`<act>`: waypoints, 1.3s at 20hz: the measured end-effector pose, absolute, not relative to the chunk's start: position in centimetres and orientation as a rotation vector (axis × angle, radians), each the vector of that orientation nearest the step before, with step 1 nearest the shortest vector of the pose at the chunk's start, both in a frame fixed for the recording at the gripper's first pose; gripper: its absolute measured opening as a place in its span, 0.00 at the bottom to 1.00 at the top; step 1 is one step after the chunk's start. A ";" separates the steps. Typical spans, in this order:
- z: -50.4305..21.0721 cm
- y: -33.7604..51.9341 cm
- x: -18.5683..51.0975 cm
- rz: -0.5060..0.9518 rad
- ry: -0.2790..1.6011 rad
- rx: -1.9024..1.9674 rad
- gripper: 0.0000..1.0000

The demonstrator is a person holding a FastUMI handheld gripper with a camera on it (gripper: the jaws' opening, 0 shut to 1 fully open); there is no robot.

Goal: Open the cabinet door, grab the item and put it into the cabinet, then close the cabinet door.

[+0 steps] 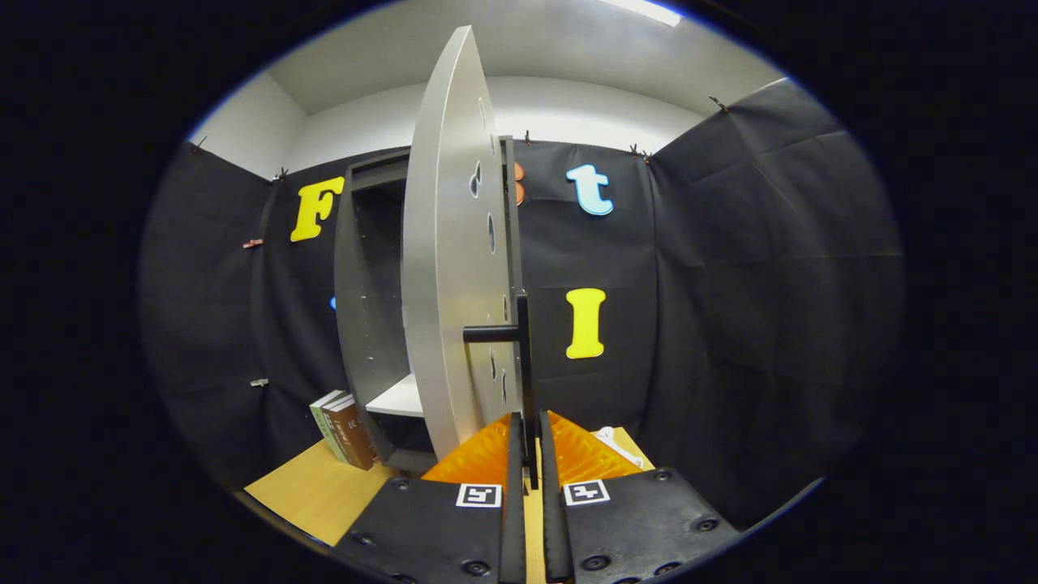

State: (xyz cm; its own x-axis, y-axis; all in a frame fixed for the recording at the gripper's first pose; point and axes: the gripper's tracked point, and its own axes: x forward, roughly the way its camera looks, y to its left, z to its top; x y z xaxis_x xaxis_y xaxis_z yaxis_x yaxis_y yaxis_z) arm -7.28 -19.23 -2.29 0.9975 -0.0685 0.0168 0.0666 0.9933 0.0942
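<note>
The gripper [528, 444] is clamped on the cabinet door's handle [523, 373]; the cabinet door [442, 259] stands open, edge-on. Books [345, 427] lean left of the cabinet [365, 308].

claw-mounted fisheye, close, facing the open cabinet door [442, 268] edge-on

A ceiling lamp [645, 10] at about one o'clock lights the booth evenly and glares white. The cabinet door [442, 243] catches a soft sheen; the cabinet [373, 268] interior lies in shadow. Fisheye distortion bows straight lines. Focus is sharp, without motion blur.
</note>
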 end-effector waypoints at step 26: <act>-7.1 -8.1 -6.9 -0.219 0.054 0.074 0.24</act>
State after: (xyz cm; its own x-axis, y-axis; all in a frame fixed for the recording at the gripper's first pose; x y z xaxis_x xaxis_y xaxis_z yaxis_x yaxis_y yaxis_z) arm -6.88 -8.08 -7.07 0.9746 -0.2154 -0.0615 0.2194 0.9733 0.0676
